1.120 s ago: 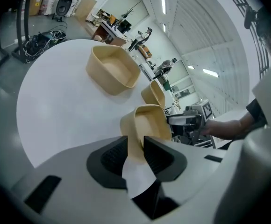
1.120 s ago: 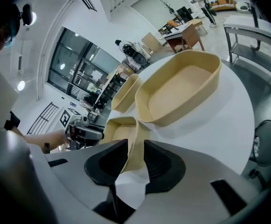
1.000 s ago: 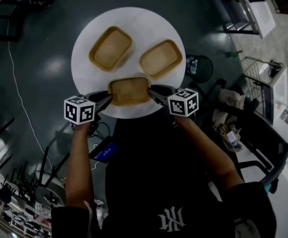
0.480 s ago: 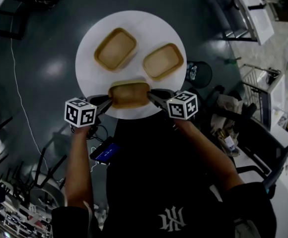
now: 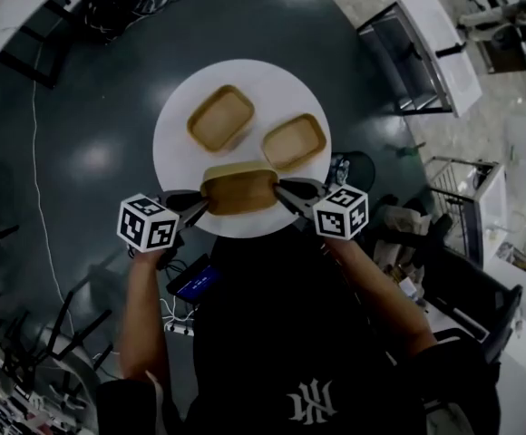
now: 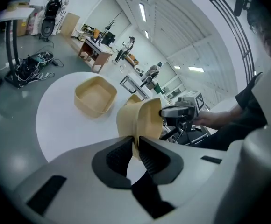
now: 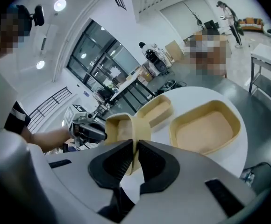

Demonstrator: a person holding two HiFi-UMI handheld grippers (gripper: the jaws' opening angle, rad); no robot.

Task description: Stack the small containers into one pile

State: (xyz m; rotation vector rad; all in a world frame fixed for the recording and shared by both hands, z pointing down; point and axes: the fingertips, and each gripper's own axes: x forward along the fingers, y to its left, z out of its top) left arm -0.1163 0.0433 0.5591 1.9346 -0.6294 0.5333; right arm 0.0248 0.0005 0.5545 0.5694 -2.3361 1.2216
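Three shallow tan containers are at a round white table (image 5: 177, 161). The nearest container (image 5: 238, 191) is held between both grippers, lifted and tilted above the table's near edge. My left gripper (image 5: 203, 205) is shut on its left end wall (image 6: 142, 120). My right gripper (image 5: 278, 188) pinches the right end wall (image 7: 126, 125), its jaws still closing on it. The other two containers rest flat on the table, one at the far left (image 5: 220, 119) and one at the right (image 5: 294, 141), also shown in the right gripper view (image 7: 204, 127).
The table stands on a dark glossy floor. A white desk (image 5: 440, 39) is at the far right, and chairs and cables lie around the person. A phone-like device (image 5: 193, 279) sits below the left arm.
Both grippers have closed on the ends of the nearest container. It has come up off the table and tilted, and the table looks smaller and farther away.
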